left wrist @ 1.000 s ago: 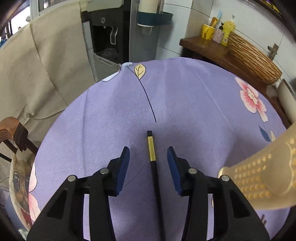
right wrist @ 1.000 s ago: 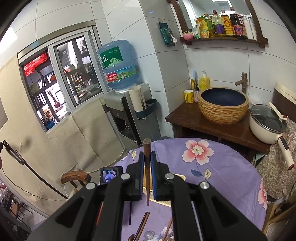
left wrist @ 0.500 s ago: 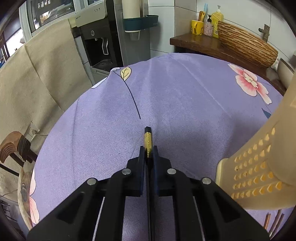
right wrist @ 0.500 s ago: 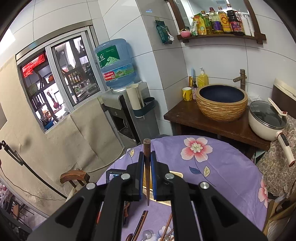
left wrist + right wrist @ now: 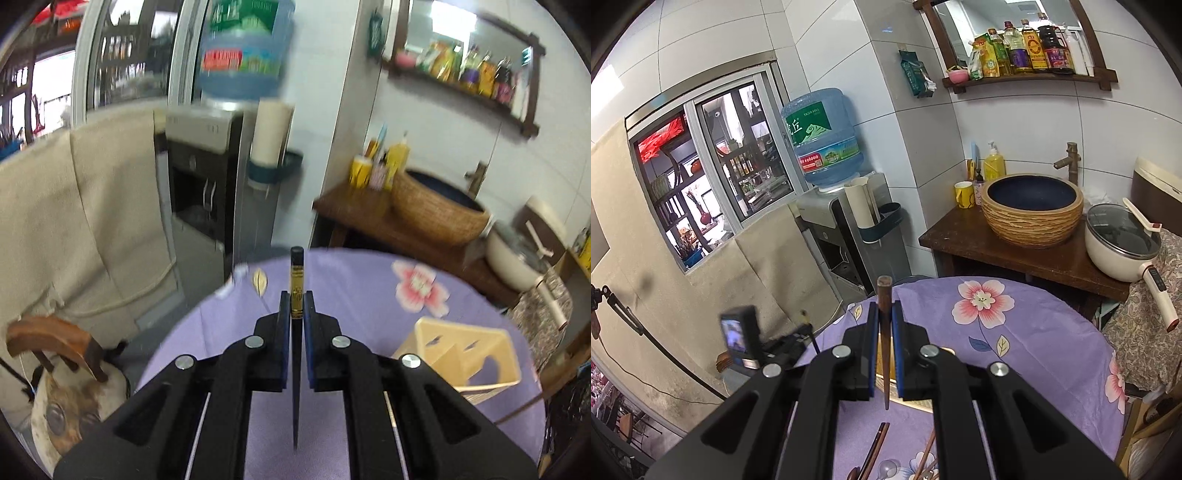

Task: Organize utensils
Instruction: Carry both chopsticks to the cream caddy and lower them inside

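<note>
Clamping a black chopstick (image 5: 296,354) with a gold band near its top, the left gripper (image 5: 296,308) sits at the centre of the left wrist view, blue pads pressed against the stick on both sides. Its jaws have just been closing, and the chopstick stands between them, its blunt end poking above the fingertips and its thin tip hanging free over the purple flowered cloth of the desk (image 5: 362,291). A cream perforated utensil holder (image 5: 465,354) stands on the desk at the lower right of that frame, well apart from the stick. The background is smeared with motion blur.

The right gripper (image 5: 885,317) is closed on a brown wooden chopstick (image 5: 885,332), centred in the right wrist view, the squared top rising above the pads and the pointed end dangling below them. At the bottom edge of the same frame, more brown chopsticks (image 5: 875,450) lie loose on the desk beside what looks like a clear spoon (image 5: 886,467). Part of the left gripper's body with its small camera screen (image 5: 737,334) shows at the middle left. A water dispenser (image 5: 849,236) stands behind the desk.
</note>
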### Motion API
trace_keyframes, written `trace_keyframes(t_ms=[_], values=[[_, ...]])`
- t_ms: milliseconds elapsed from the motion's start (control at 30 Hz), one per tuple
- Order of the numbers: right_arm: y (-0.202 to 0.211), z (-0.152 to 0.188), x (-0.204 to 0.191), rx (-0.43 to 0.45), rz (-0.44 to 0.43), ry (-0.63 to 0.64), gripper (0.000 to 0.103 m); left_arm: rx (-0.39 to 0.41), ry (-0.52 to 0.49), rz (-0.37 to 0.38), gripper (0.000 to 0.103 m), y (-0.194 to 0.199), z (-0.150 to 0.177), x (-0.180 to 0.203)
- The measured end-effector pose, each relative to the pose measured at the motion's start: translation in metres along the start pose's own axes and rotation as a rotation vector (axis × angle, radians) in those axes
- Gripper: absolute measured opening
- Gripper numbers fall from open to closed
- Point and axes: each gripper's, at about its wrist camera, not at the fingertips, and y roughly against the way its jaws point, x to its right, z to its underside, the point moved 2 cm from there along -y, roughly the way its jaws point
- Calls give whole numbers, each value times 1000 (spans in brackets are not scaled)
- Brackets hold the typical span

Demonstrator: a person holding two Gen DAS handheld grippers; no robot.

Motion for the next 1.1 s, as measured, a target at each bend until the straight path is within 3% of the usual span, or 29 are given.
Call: trace_keyframes(t_ms=[267, 633, 767, 867, 1100], values=[[0, -12, 0, 36, 36, -7, 7, 111, -9, 38, 7, 34, -61, 18], [3, -39, 7, 68, 89, -25, 7, 188, -27, 202, 7, 106, -128, 64], [-1, -43, 8, 90, 120, -17, 7, 221, -69, 222, 7, 118, -127, 89], [-16, -39, 10, 74, 149, -14, 7, 181, -78, 242, 7, 105, -113, 103], [-61, -10, 14, 19, 216, 29, 7, 67, -115, 189, 7, 46, -59, 120]])
